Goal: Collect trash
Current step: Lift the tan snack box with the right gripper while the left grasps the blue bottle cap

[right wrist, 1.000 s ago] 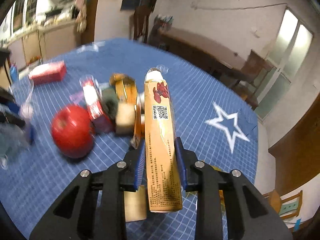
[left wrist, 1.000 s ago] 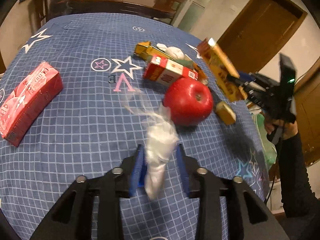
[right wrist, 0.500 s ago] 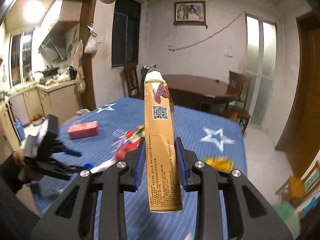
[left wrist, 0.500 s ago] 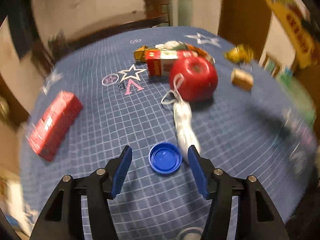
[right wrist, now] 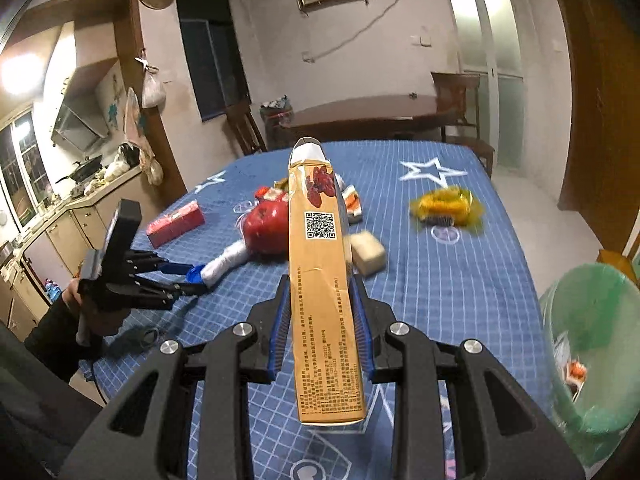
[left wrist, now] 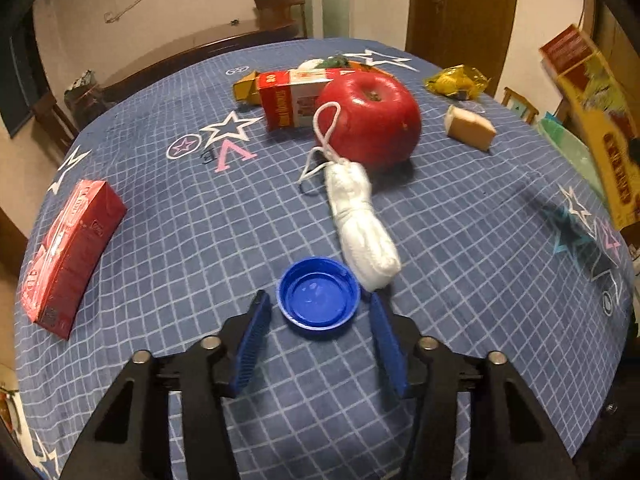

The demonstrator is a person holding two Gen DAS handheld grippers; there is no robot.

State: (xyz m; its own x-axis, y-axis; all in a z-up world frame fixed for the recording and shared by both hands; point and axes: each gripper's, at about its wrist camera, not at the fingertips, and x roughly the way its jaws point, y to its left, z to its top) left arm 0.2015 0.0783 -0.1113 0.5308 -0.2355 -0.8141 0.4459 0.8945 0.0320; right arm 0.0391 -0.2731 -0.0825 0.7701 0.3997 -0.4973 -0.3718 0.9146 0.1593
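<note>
A blue bottle cap (left wrist: 319,298) lies open side up on the blue checked tablecloth (left wrist: 200,240). My left gripper (left wrist: 318,312) straddles it with its jaws closing, and a thin gap shows beside the left pad. A white rolled wad (left wrist: 360,224) with a string loop lies just beyond it, against a red apple (left wrist: 368,120). My right gripper (right wrist: 322,312) is shut on a tall tan carton (right wrist: 324,280), held upright above the table's near edge. The right wrist view also shows the left gripper (right wrist: 188,278) at the cap (right wrist: 195,274).
A green-lined bin (right wrist: 592,340) stands off the table's right edge. A red box (left wrist: 68,256), a red-and-white carton (left wrist: 292,98), a beige block (left wrist: 470,128) and a yellow wrapper (left wrist: 456,80) lie on the cloth. A wooden table and chairs stand behind.
My left gripper let go of the white wad, which now lies on the cloth, and sank around the blue cap. My right gripper swung the carton sideways, and the green bin came into view.
</note>
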